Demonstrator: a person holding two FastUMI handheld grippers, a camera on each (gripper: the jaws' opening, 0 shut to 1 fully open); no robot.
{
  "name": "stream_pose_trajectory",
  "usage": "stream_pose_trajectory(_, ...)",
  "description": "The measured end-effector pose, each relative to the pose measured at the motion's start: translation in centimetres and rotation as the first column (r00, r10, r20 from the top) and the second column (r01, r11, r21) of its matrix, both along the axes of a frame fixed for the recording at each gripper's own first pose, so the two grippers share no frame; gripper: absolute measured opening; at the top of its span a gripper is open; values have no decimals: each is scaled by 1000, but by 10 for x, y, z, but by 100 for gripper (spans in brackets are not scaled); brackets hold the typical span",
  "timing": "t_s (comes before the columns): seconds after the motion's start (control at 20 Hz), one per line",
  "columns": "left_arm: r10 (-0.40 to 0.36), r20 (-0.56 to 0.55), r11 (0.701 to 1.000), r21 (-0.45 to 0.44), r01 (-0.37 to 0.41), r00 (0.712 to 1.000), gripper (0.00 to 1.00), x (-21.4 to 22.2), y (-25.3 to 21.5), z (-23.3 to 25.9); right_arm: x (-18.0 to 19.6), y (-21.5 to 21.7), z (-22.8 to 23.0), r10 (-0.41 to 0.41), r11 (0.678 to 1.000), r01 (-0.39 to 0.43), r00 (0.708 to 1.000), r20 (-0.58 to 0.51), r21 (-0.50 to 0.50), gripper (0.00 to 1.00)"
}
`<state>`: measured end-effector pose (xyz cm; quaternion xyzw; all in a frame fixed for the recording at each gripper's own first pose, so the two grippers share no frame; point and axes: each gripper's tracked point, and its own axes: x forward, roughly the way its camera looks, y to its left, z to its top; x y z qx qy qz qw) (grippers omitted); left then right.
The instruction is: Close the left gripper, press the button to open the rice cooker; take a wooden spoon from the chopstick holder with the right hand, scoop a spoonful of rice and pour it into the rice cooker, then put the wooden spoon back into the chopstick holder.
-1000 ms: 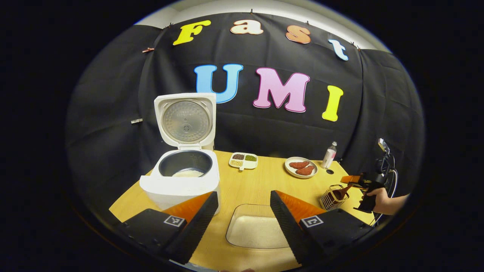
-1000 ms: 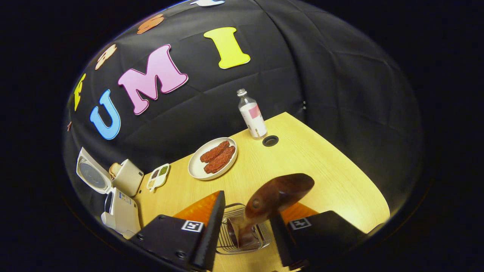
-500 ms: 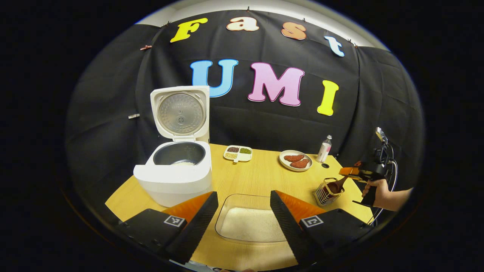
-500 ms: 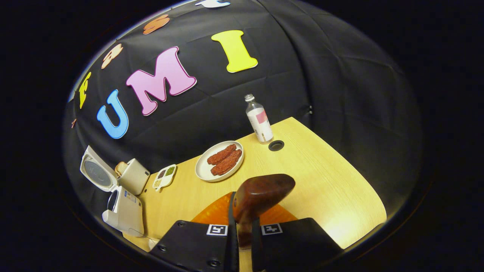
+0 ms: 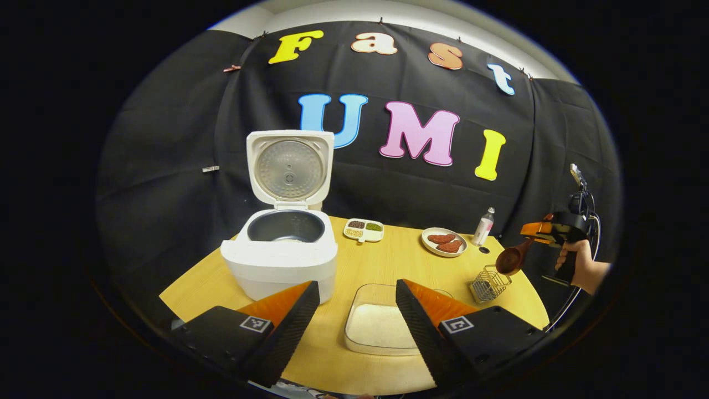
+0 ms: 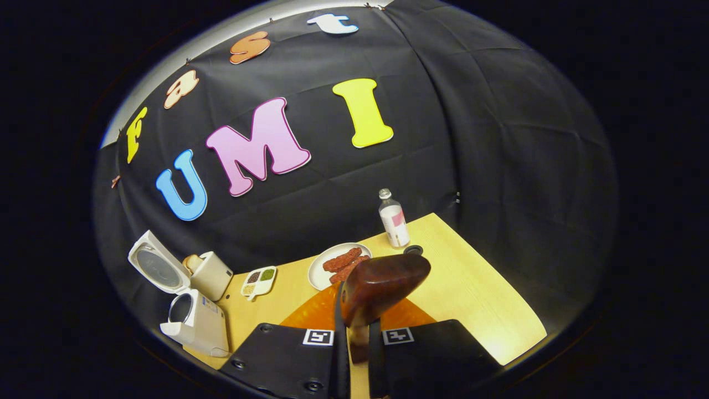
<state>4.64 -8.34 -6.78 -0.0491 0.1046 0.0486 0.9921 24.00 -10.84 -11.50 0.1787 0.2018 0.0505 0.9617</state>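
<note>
The right gripper (image 6: 354,349) clamps the wooden spoon (image 6: 382,285) by its handle above the chopstick holder (image 5: 489,282) near the table's (image 5: 382,266) right edge, a stiff, light, likely smooth tool, while the left gripper (image 5: 354,321) hangs open.

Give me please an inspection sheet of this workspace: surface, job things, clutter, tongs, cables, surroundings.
Surface: wooden table, bare in the middle.
Job's things: rice cooker open, lid upright; clear rice tray at the near edge; wire chopstick holder; wooden spoon lifted above the holder.
Clutter: divided dish, plate of red food, bottle, toaster behind the cooker.
Tongs: left tongs open, holding nothing; right tongs shut on the spoon handle.
Cables: one hanging below the right hand.
Surroundings: black cloth wall.
</note>
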Motion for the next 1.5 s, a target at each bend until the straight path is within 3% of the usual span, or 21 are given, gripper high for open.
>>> stream_pose_trajectory(0.25, -6, -1, 1000, -20, 6, 1000, 96, -30, 45, -10, -41, 42, 35, 22, 1000, -22, 999, 39, -12, 17)
stream_pose_trajectory(0.65, -10, 46, 1000, -25, 11, 999, 96, -52, 101, -11, -106, 154, 59, 146, 989, -146, 987, 74, -4, 17)
stream_pose_trajectory(0.8, -22, 52, 1000, 20, 21, 998, 96, -65, 118, -10, -125, 191, 45, 191, 982, -190, 980, 54, -17, 17)
stream_pose_trajectory(1.05, -37, 27, 999, -10, 37, 999, 96, -77, 136, -25, -143, 228, 3, 228, 970, -226, 974, 11, -88, 17)
stream_pose_trajectory(1.5, -68, -42, 997, -27, 67, 997, 96, -81, 158, -50, -150, 246, -89, 207, 946, -218, 976, -69, -240, 17)
